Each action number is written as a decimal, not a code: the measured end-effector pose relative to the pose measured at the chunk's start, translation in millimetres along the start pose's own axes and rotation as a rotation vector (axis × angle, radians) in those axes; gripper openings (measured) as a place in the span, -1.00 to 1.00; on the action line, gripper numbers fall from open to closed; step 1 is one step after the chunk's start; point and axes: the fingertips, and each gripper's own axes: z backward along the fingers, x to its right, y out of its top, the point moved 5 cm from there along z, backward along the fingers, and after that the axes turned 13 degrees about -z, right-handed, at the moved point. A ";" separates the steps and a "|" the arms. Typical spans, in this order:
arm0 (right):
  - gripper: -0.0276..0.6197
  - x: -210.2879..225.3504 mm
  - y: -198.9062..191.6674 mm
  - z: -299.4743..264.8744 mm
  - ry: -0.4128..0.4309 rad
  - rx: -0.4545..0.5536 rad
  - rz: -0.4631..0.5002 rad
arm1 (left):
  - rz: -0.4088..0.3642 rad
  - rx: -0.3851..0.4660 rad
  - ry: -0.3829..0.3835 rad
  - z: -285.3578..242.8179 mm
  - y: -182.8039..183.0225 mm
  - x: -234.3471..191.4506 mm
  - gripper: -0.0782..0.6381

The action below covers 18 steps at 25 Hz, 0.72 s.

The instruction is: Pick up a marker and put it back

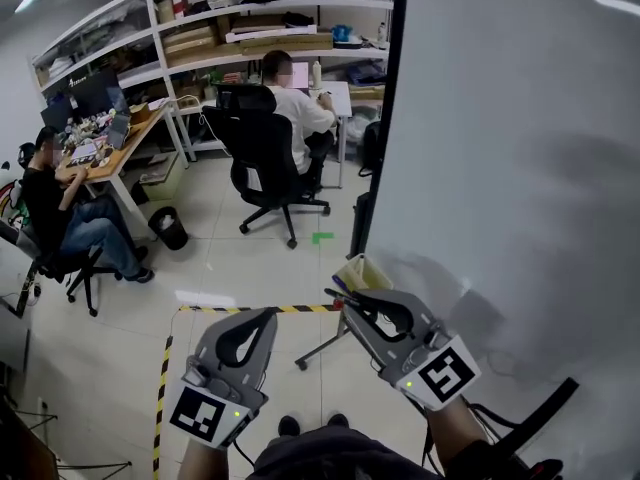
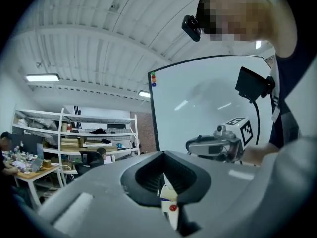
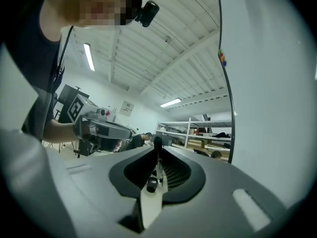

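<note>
A dark marker [image 3: 155,168] lies lengthwise between the jaws of my right gripper [image 3: 157,144], which is shut on it; its round black end faces the camera. In the head view the right gripper [image 1: 341,299] is held up close to the left edge of the big whiteboard [image 1: 520,168]. My left gripper [image 1: 267,316] hangs beside it to the left, with its jaws together and nothing between them. From the left gripper view [image 2: 162,153] the right gripper [image 2: 190,145] shows in front of the whiteboard [image 2: 198,98].
A person in white sits on a black office chair [image 1: 265,163] at a desk by the shelves [image 1: 250,28]. Another person [image 1: 60,218] sits at the left desk, with a bin [image 1: 168,228] nearby. Yellow-black tape [image 1: 165,378] marks the floor. Small magnets [image 2: 153,80] sit at the whiteboard's top corner.
</note>
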 end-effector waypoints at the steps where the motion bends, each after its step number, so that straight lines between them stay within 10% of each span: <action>1: -0.78 -5.6 0.3 -0.6 0.005 0.000 -0.004 | -0.001 -0.002 0.010 8.0 0.7 0.0 -0.76; 18: -0.78 -209.6 -18.1 13.5 -0.006 -0.038 -0.028 | 0.055 0.021 -0.032 213.4 -15.3 37.5 -0.76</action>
